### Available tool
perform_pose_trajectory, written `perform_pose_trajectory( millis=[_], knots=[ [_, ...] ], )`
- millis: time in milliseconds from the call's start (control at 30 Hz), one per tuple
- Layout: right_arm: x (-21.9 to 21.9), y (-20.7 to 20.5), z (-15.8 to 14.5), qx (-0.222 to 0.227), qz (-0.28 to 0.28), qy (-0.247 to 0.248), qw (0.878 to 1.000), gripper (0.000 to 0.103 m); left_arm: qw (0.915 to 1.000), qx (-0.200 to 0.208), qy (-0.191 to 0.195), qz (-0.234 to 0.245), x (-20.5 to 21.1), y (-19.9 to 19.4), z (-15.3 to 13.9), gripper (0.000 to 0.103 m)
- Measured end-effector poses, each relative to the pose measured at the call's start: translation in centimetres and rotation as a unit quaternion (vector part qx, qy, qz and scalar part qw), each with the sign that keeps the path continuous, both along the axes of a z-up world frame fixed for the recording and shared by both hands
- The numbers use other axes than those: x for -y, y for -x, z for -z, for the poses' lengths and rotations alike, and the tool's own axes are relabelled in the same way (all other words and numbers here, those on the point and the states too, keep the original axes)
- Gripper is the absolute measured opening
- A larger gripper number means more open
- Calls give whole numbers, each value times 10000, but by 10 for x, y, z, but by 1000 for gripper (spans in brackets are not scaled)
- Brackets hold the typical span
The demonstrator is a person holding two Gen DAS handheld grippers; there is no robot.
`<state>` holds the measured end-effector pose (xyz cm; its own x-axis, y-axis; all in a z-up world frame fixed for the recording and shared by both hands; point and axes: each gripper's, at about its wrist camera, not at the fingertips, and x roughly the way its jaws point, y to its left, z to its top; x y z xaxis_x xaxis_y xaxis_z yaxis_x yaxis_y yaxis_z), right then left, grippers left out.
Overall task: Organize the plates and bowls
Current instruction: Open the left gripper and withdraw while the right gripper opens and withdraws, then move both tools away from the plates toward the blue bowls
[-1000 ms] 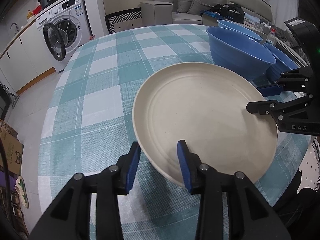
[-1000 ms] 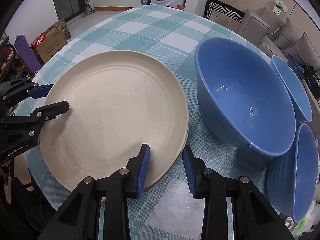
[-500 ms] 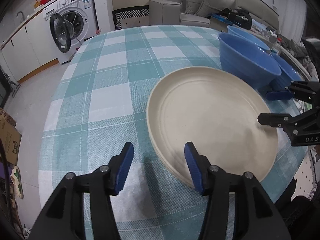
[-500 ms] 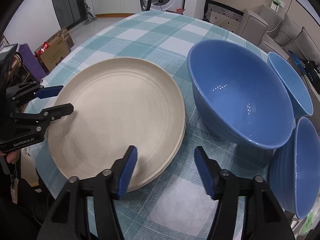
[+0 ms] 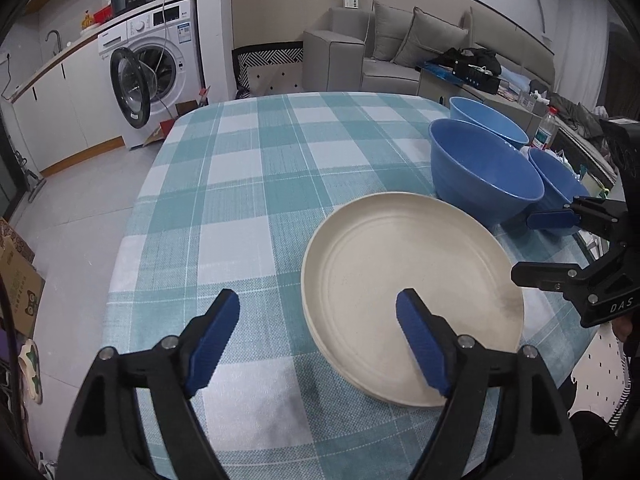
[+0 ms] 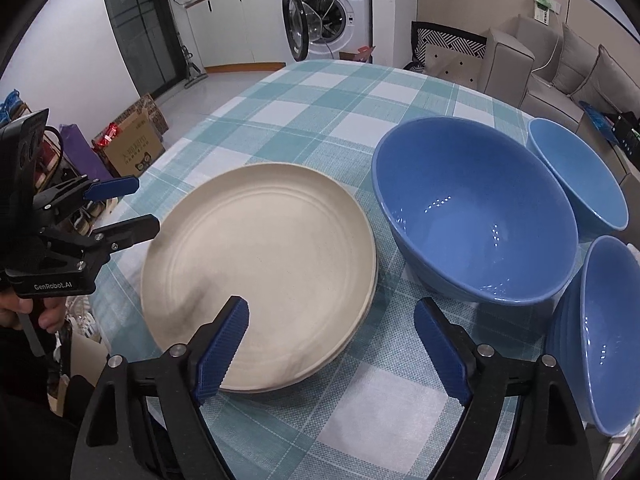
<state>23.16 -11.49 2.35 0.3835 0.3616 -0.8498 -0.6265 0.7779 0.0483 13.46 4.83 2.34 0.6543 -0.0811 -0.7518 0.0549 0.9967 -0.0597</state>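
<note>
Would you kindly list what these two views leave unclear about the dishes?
- Cream plate stack: right wrist view shows layered rims; the count is too fine to tell.
- Nearest blue bowl: cut off by the right edge, right wrist view.
- Farthest blue bowl: big bowl hides its base, left wrist view.

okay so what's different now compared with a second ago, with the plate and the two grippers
Both grippers let go of the cream plate. The left gripper and right gripper have lifted back off its rim, jaws opening with nothing pressed between them. The plate rests on the checked tablecloth; the three blue bowls have not moved.
</note>
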Motion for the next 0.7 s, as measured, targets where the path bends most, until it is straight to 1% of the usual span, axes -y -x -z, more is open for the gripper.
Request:
perform_pose_trajectory(
  millis=[133,200,233,267,400,467,700],
  knots=[
    [6,3,-9,72,23,-202,9998,92,10000,54,9,61,3,-2,-5,82],
    [9,5,-15,92,33,-310,9995,94,9999,90,-6,84,6,-3,-7,91],
    [11,6,-17,108,42,-349,9993,96,9999,133,-12,79,7,-3,-9,97],
    [13,7,-19,115,44,-393,9992,98,9998,185,-12,83,9,-3,-11,98],
    [19,8,-27,107,56,-566,9983,99,9994,281,16,203,16,-6,-17,99],
    [22,8,-30,111,90,-621,9980,102,9992,324,-4,241,19,-8,-20,102],
    [37,8,-43,216,216,-760,9966,102,9983,413,10,399,31,-13,-29,103]
  ],
)
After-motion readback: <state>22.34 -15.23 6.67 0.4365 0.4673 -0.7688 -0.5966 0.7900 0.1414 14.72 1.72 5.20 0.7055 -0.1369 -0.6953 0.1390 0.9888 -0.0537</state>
